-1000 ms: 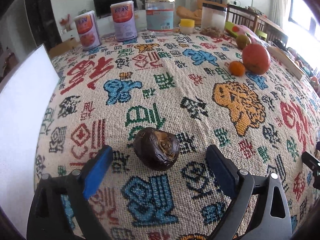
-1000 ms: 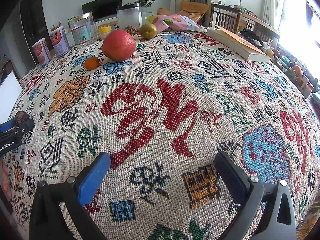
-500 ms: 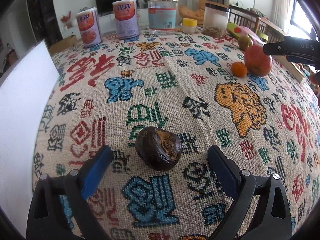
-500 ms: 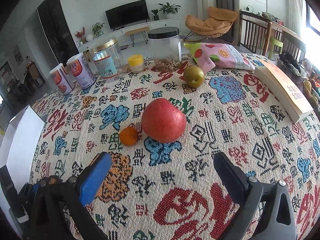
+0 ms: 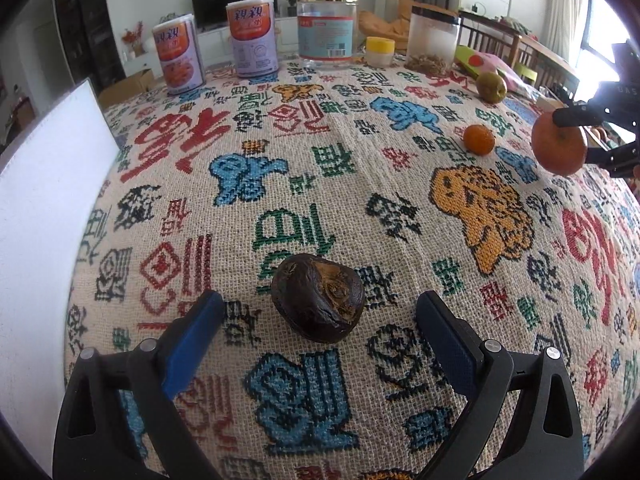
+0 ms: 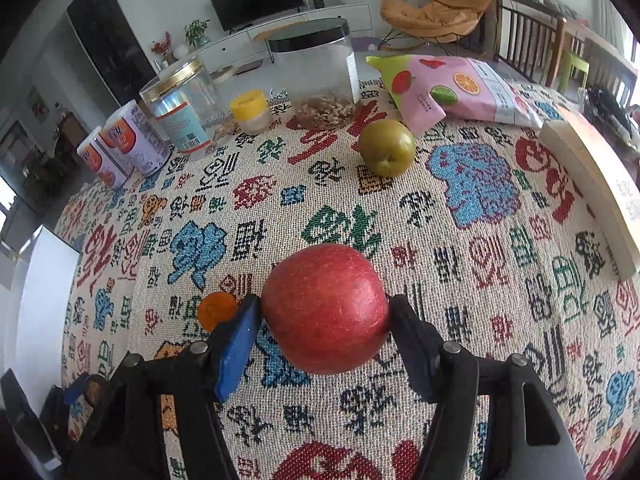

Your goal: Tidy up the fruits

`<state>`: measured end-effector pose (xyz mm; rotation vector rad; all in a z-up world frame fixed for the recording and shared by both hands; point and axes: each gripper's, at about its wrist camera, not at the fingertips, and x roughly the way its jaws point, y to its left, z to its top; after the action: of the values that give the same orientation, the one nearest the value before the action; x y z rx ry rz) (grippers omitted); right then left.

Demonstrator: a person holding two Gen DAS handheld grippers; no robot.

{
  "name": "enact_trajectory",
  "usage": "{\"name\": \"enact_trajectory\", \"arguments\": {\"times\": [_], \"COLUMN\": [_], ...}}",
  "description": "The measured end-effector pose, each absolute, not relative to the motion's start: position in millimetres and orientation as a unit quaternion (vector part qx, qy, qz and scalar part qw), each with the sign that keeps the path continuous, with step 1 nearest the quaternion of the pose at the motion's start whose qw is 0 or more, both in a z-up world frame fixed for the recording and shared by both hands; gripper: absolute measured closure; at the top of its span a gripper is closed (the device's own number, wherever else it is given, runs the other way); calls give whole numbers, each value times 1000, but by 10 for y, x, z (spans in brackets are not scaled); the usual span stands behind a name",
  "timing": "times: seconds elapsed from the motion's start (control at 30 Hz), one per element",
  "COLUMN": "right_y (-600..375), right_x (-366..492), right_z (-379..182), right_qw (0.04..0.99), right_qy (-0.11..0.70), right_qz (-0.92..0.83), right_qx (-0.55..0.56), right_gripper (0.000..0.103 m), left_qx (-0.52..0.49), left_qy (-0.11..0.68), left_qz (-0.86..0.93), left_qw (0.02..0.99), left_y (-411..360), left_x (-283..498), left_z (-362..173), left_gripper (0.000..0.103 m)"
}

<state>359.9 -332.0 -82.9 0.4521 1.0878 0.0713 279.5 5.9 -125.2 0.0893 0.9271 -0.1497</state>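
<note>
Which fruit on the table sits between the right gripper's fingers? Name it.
The red apple. The right gripper has just been closing and its pads now press its sides; the small orange, green fruit and dark wrinkled fruit lie free.

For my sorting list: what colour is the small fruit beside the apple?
Orange; the left wrist view shows it best.

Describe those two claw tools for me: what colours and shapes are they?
Both match. The left gripper and right gripper each have a black, forked plastic frame with triangular cut-outs and silver rivets. Each ends in two flat rectangular jaws, with one pad bright blue and the other dark navy. No cables or sleeves are visible, and the lettering on the right gripper is too faint to read.
</note>
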Motion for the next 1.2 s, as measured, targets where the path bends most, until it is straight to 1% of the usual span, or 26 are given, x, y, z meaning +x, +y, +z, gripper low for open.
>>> {"name": "enact_trajectory", "arguments": {"times": [0.1, 0.17, 0.23, 0.3, 0.37, 0.47, 0.6, 0.67, 0.7, 0.73, 0.8, 0.87, 1.0, 1.07, 1.2], "right_y": [-3606, -3708, -3756, -3823, -3977, -4124, -3952, -3861, -3777, -3671, -3447, -3140, -2566, -2462, -2544], "right_x": [3154, 2864, 2666, 2542, 2423, 2324, 2328, 2242, 2160, 2076, 1842, 1624, 1584, 1590, 1492], "right_z": [-928, -1037, -1116, -1191, -1250, -1245, -1116, -917, -811, -734, -641, -657, -970, -1121, -1155], "right_qw": [772, 732, 722, 733, 734, 750, 784, 820, 837, 850, 869, 883, 873, 865, 871], "right_qy": [510, 504, 509, 520, 494, 467, 468, 448, 439, 435, 434, 435, 478, 494, 481], "right_qz": [87, 115, 108, 69, 54, 23, 9, -12, -32, -54, -93, -108, -93, -85, -88], "right_qx": [369, 444, 456, 433, 463, 467, 408, 356, 325, 293, 219, 140, 24, 9, 34], "right_gripper": [39, 39, 39, 38, 38, 37, 35, 34, 27, 12, 1, 1, 1, 1, 0], "left_qx": [43, 43, 43, 43, 43, 43, 43, 43, 43, 43, 44, 43, 43, 43, 44], "left_qy": [447, 447, 447, 447, 447, 447, 447, 447, 447, 447, 447, 447, 447, 447, 447], "left_qz": [-72, -72, -72, -72, -72, -72, -72, -72, -72, -72, -71, -72, -72, -72, -71], "left_qw": [891, 891, 891, 891, 891, 891, 891, 891, 891, 891, 891, 891, 891, 891, 891], "left_y": [60, 59, 61, 60, 61, 61, 61, 60, 60, 60, 58, 60, 57, 55, 54], "left_x": [2796, 2795, 2796, 2797, 2795, 2794, 2794, 2794, 2794, 2794, 2794, 2794, 2793, 2793, 2792], "left_z": [-1251, -1251, -1251, -1251, -1250, -1251, -1250, -1250, -1250, -1250, -1251, -1250, -1252, -1251, -1252], "left_gripper": [4, 4, 4, 4, 4, 4, 4, 4, 4, 4, 4, 4, 4, 4, 4]}}
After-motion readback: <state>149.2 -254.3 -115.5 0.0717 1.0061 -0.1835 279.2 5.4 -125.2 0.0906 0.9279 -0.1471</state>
